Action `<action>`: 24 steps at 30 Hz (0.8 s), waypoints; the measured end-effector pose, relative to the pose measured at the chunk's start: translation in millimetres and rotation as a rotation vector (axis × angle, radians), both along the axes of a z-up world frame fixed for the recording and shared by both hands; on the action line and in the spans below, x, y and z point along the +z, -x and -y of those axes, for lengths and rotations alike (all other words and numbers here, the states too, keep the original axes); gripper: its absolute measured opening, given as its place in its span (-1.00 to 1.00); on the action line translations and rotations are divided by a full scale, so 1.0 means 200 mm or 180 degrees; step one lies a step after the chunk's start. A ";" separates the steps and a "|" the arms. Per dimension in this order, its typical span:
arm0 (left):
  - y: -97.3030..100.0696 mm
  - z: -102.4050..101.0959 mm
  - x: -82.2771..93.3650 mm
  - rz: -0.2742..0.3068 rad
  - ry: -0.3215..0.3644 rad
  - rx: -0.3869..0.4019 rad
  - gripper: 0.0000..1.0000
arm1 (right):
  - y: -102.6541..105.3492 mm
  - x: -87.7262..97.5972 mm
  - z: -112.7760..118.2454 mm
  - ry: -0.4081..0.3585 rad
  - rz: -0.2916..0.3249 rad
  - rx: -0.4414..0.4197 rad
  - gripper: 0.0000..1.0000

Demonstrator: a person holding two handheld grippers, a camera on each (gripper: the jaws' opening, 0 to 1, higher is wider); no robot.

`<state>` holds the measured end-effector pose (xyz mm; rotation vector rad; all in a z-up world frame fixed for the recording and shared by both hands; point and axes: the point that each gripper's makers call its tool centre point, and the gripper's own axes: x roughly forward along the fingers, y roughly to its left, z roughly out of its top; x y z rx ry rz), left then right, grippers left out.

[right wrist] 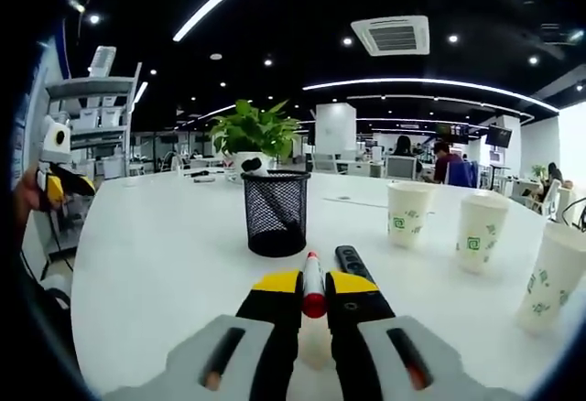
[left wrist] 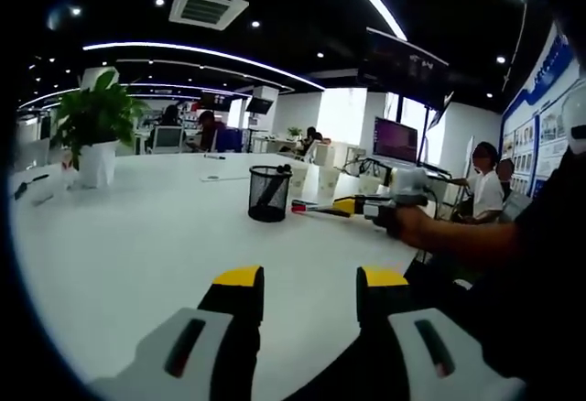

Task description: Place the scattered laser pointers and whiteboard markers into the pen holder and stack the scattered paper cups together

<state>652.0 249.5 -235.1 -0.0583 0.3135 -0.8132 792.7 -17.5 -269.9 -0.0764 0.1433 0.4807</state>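
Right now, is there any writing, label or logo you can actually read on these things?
None can be read.
Paper cups: green square emblem on each, too small to read.
Wall posters: blue and white panels, text blurred.
Monitor: screen content too blurred to read.
Red-capped marker in the right gripper: no print visible.

1. You are working in an open-plan office: a dark ceiling (right wrist: 302,16) carries long curved light strips (left wrist: 201,51), small spotlights and a square air-conditioning vent (right wrist: 396,35).
2. You stand at a large white table (right wrist: 165,254) with a potted plant (right wrist: 252,135) on it, a black mesh pen holder (right wrist: 276,211) and paper cups (right wrist: 407,213), all ordinary desk goods.
3. Behind it you can see people seated at desks (left wrist: 206,134) with monitors (left wrist: 396,138).
4. Posters line the wall (left wrist: 540,135) in the left gripper view; in the right gripper view, a shelf unit (right wrist: 96,117) holds boxes.
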 end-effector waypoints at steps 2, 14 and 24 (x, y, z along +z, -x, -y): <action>-0.01 0.01 -0.01 -0.0027 -0.0013 0.0002 -0.17 | 0.00 0.01 0.00 -0.0026 0.0020 0.0001 -0.73; -0.09 0.05 0.00 -0.0036 -0.0100 -0.0029 -0.17 | 0.02 0.07 0.05 -0.0427 0.0011 -0.0012 -0.73; -0.08 0.03 -0.02 -0.0067 -0.0157 -0.0006 -0.17 | 0.04 0.25 0.07 -0.0565 0.0187 0.0008 -0.73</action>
